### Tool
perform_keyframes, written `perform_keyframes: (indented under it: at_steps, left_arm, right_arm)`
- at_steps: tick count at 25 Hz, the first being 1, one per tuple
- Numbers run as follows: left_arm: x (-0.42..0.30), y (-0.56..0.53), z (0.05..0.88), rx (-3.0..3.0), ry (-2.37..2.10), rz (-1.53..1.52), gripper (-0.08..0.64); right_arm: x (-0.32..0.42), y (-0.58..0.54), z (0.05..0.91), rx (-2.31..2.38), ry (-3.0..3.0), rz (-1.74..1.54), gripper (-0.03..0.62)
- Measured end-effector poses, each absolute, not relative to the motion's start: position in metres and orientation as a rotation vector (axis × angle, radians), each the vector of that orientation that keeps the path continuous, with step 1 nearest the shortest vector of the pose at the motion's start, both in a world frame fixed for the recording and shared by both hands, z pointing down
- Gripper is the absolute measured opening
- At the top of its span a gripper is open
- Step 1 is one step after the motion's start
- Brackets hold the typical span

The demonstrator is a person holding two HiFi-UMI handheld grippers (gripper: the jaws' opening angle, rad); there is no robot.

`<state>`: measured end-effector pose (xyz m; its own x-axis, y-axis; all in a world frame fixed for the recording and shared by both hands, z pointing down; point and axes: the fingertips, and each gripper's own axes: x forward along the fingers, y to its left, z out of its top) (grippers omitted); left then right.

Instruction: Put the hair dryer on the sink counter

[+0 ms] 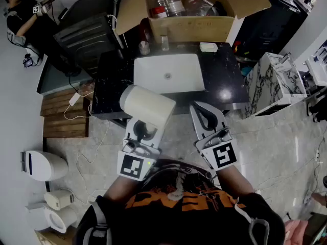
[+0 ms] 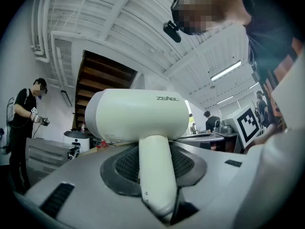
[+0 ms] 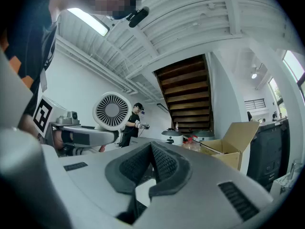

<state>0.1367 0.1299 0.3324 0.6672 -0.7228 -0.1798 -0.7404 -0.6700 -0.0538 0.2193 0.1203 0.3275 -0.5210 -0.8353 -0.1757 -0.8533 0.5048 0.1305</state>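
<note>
My left claw (image 2: 153,185) clamps its ribbed dark pads on the smooth cream handle of the hair dryer (image 2: 138,116), rounded barrel up, at the near edge of the glossy black sink counter (image 1: 227,80); my right claw (image 3: 151,168) is pinched closed, empty

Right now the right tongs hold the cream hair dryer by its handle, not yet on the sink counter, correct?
Not quite: the left tongs hold the hair dryer by its handle, as the left gripper view shows. The right tongs are shut and empty. The dryer is not yet on the sink counter.
</note>
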Motion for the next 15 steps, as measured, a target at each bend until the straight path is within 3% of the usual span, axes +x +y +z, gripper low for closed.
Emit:
perform_keyframes:
  at_steps: [15]
  left_arm:
    - [0.136,0.135,0.328,-2.756,1.213,0.245,0.159]
  right_arm:
    - [0.223,0.131,0.332,-1.456,2.653,0.289,0.012]
